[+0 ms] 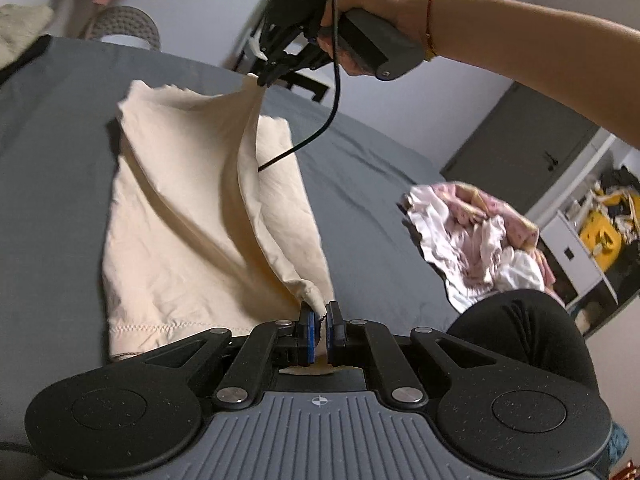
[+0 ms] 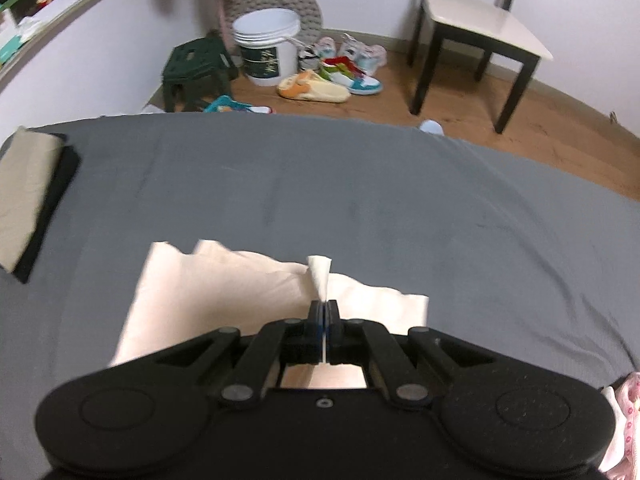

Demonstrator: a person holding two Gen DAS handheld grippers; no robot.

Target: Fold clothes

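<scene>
Grey bedding (image 2: 360, 184) is covering a bed that is filling most of both views, with a wooden floor (image 2: 460, 92) beyond it where a dark-legged chair (image 2: 476, 20), a white bucket (image 2: 268, 46), a green stool (image 2: 196, 68) and a scatter of shoes (image 2: 340, 74) are standing near the wall. A cream garment (image 1: 188, 216) is lying spread near the middle of the bed, one long edge being lifted clear of the sheet. A pile of pink and white clothes (image 1: 476, 240) is sitting well apart from it toward the right in the left wrist view, and a folded beige piece (image 2: 28, 196) is resting on something dark at the bed's far left edge. The right gripper (image 1: 264, 78), held in a hand (image 1: 352, 28), is pinching the garment's far upper corner with its fingers closed. The left gripper (image 1: 319, 320) is clamping the near hemmed corner, its fingers closed on the cloth.
</scene>
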